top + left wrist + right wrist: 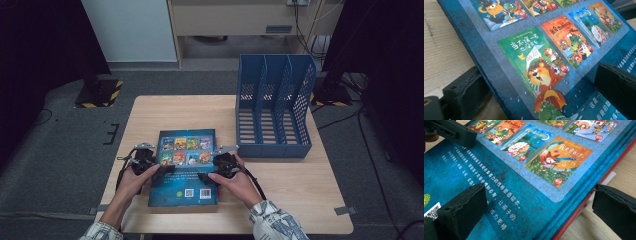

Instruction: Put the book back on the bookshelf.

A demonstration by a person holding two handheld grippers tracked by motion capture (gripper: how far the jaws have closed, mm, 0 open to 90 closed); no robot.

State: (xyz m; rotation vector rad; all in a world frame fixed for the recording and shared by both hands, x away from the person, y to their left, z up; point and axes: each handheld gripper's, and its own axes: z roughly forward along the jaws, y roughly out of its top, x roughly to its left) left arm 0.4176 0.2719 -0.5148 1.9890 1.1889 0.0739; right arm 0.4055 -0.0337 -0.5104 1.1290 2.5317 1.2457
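The blue picture book [183, 167] lies back cover up near the front edge of the tabletop [175, 107]. The left claw [161, 172] straddles its left edge, jaws spread, one above and one below; the right claw [206, 177] likewise straddles the right edge. A blue file rack [273, 107] stands just beside, to the right.

Grey carpet floor [60, 150], light wood table [180, 112], pale cabinet [240, 20] at back, dim rm.

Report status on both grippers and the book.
Left gripper and right gripper open, jaws straddling opposite side edges of the book. Book flat on table, back cover up. File rack stands apart, nothing blocking.
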